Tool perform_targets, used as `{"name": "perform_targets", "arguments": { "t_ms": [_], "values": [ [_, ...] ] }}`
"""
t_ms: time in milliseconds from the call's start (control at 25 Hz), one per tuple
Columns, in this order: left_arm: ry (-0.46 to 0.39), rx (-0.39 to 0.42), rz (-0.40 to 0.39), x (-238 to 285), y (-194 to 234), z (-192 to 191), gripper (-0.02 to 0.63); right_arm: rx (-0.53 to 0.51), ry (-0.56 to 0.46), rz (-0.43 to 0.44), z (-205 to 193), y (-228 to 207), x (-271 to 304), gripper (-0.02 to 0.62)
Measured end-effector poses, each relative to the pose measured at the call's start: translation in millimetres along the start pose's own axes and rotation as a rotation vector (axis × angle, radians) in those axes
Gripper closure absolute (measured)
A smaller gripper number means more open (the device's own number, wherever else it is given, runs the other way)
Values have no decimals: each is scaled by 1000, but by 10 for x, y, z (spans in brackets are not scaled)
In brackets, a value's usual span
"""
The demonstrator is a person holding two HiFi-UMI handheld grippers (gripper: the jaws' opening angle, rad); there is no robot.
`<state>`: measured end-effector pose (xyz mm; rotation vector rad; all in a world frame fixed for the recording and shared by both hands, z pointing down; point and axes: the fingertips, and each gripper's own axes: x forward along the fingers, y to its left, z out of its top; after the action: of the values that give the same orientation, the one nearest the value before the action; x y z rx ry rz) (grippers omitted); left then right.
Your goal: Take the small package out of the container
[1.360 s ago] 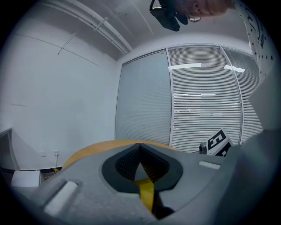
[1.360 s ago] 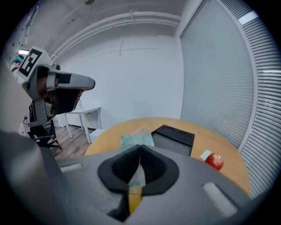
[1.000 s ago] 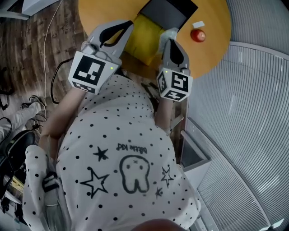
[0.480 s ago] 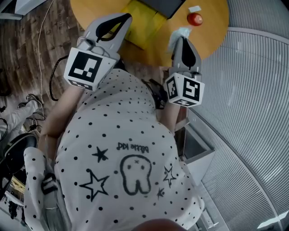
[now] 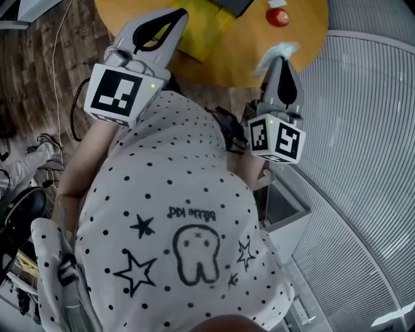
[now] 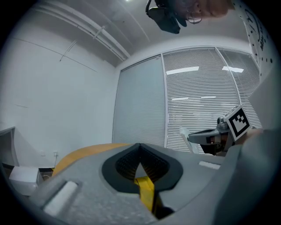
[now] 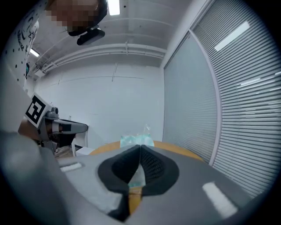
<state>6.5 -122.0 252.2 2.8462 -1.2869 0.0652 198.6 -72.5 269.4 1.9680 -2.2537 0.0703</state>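
Far left, the left gripper point(image 5: 179, 18) has its jaws closed on the near edge of the yellow soft-sided container point(image 5: 206, 29) on the round orange table point(image 5: 246, 48); to the right, the right gripper point(image 5: 281, 61) jaws pinch the small pale-teal plastic package point(image 5: 283, 50), outside the container, above the table's near edge

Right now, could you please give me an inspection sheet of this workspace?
Surface: round orange table.
Job's things: yellow container on the table; small package outside it, held over the table's edge.
Clutter: red object, with a small white item beside it.
Grippers: left hand-held gripper shut, apparently on the yellow container's edge; right hand-held gripper shut on the small package.
Cables: cables on the wooden floor, left of the table.
Surroundings: slatted blinds, white walls.
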Motion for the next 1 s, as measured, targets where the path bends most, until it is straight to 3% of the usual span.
{"name": "perform_targets", "arguments": {
  "t_ms": [400,840,1000],
  "values": [
    [25,27,6,20,32,41,603,40,3,-38,-78,-76,-171,592],
    [39,2,10,26,18,-19,603,47,-37,-66,34,-95,-394,592],
    [36,19,-22,59,-60,9,603,55,-22,-70,-34,-99,-508,592]
  ]
}}
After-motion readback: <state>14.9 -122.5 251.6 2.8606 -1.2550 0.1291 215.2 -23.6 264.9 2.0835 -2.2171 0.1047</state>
